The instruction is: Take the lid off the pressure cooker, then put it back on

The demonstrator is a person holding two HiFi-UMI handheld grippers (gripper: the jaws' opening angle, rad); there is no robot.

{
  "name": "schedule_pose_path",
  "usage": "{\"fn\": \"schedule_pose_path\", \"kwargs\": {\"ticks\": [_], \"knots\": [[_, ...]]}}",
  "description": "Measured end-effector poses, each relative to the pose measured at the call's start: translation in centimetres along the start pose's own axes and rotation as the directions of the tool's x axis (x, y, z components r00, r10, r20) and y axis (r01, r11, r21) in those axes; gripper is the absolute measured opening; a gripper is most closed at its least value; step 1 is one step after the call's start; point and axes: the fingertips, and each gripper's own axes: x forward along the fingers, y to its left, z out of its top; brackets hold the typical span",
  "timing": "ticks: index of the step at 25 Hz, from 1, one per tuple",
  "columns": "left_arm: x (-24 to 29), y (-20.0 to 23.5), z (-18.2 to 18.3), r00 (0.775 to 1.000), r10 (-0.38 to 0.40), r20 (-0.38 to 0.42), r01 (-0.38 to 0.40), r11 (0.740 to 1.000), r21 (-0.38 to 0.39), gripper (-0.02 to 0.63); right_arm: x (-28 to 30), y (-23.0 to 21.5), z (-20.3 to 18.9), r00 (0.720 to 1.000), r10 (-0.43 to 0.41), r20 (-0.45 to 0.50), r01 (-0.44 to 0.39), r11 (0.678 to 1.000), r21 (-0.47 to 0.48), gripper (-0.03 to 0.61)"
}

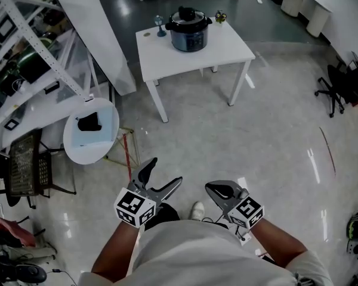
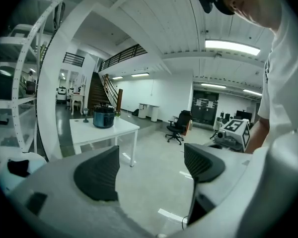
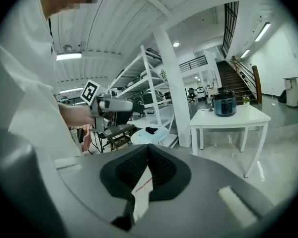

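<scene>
The pressure cooker point(image 1: 190, 31) point(image 2: 104, 117) point(image 3: 224, 104), dark blue with a black lid point(image 1: 188, 18) on top, stands on a white table point(image 1: 227, 49) far across the floor. Both grippers are held close to the person's body, well short of that table. My left gripper point(image 1: 166, 171) point(image 2: 151, 167) is open, with only floor showing between its pads. My right gripper point(image 1: 213, 188) point(image 3: 148, 150) is shut, its pads meeting with nothing held. Each gripper also appears in the other's view: the left gripper point(image 3: 109, 105) and the right gripper point(image 2: 233, 133).
A small blue figure point(image 1: 160, 25) and a little plant point(image 1: 220, 17) share the table with the cooker. A round white stool point(image 1: 90, 130) with a black item, a white column point(image 1: 101, 40) and shelving point(image 1: 24, 40) lie left. An office chair point(image 1: 334, 91) stands far right.
</scene>
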Motion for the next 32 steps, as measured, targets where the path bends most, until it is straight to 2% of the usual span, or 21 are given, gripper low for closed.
{"fn": "schedule_pose_path", "kwargs": {"ticks": [5, 13, 18, 23, 32], "knots": [[2.7, 1.9, 1.4, 1.000, 0.013, -0.009, -0.013, 1.000, -0.009, 0.388, 0.0, -2.3, -0.4, 1.000, -0.015, 0.004, 0.014, 0.999, 0.037, 0.012], [9.2, 7.3, 3.0, 0.999, -0.046, -0.006, 0.046, 0.999, -0.001, 0.387, 3.2, -8.8, 1.2, 0.997, -0.082, -0.014, 0.083, 0.996, 0.041, 0.012], [13.2, 13.0, 6.0, 0.996, -0.087, 0.001, 0.087, 0.996, 0.000, 0.380, 6.0, -13.7, 4.6, 0.989, -0.144, -0.029, 0.145, 0.988, 0.044, 0.014], [17.2, 18.3, 9.5, 0.990, -0.144, 0.004, 0.143, 0.989, 0.045, 0.374, 9.9, -18.9, 8.1, 0.978, -0.206, -0.020, 0.207, 0.977, 0.055, 0.014], [22.1, 26.3, 12.4, 0.979, -0.205, -0.010, 0.205, 0.975, 0.087, 0.368, 16.2, -24.4, 12.4, 0.967, -0.256, -0.020, 0.256, 0.965, 0.050, 0.014]]}}
